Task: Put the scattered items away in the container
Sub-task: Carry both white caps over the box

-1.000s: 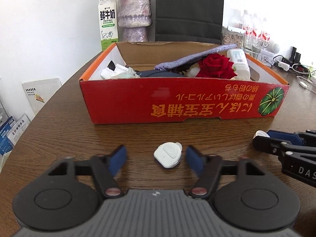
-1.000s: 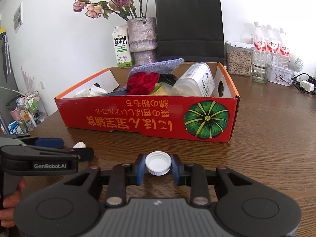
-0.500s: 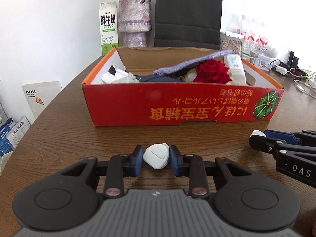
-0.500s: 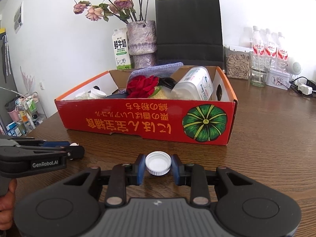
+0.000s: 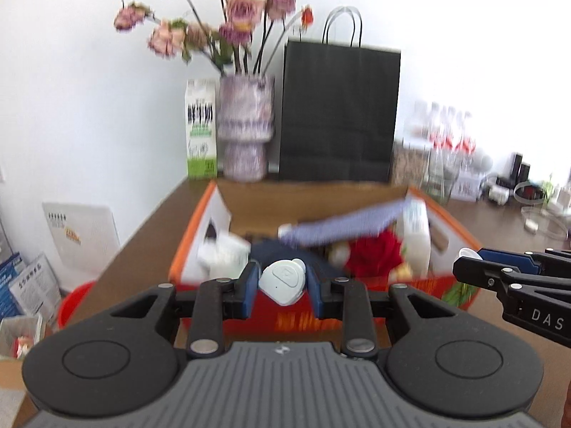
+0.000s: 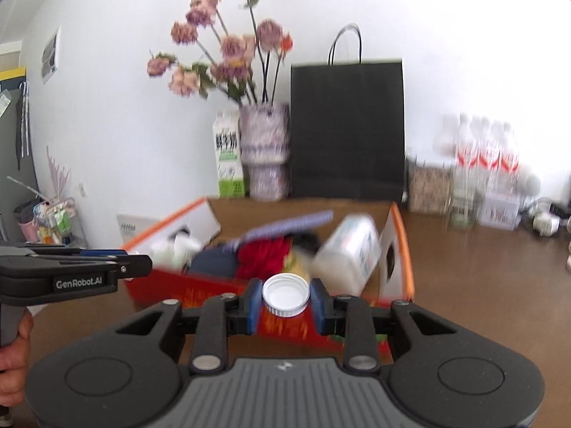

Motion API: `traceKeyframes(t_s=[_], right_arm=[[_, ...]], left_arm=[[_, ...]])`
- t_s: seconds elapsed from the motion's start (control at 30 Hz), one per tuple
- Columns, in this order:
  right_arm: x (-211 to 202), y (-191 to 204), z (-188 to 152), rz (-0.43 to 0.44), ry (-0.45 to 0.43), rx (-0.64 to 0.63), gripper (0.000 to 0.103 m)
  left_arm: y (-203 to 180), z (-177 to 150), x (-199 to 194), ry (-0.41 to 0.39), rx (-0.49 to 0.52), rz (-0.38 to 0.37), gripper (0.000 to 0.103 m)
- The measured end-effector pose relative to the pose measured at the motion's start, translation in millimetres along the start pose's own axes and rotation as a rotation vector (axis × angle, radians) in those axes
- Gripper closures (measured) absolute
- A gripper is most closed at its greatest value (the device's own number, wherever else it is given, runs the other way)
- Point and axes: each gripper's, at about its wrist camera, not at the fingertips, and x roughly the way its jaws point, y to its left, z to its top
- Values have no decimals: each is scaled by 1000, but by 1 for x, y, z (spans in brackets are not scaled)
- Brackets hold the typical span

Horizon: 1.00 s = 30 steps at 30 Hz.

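Note:
My left gripper (image 5: 283,283) is shut on a small white rounded device (image 5: 282,281) and holds it in the air above the near wall of the red cardboard box (image 5: 185,242). My right gripper (image 6: 285,296) is shut on a white bottle cap (image 6: 285,294), also raised over the box's near wall (image 6: 200,285). The box holds a red rose (image 6: 260,256), a white bottle (image 6: 346,253), a purple cloth (image 5: 342,224) and white items at the left. Each gripper shows in the other's view: the right one (image 5: 471,262), the left one (image 6: 139,262).
Behind the box stand a milk carton (image 5: 201,132), a vase of dried flowers (image 5: 246,128) and a black paper bag (image 5: 339,110). Water bottles (image 6: 481,153) and cables are at the back right. Papers and a red bin (image 5: 75,303) lie left of the table.
Both grippers have lifted off the table with their items and moved forward over the box's near wall. One second ago the left gripper was open around the white device; it closed on it.

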Motion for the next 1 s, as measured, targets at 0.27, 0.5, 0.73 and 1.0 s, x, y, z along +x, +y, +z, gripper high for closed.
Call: traceKeyframes(t_s=[0.27,0.5,0.73,1.0], right_arm=[[21,-10,35,-47,-60,2,76],[58,-19,46,-68,-48,-7,76],[79,-23,28,-50,-36,-16,76],[88,-26,20,-59,12,0,75]], left_arm=[[0,33,18,-78,-11,15,73],[3,41,57,-87,2,31,73],[7,22,91,-41,5,40,73],[5,15,92,-37,22,57,61]])
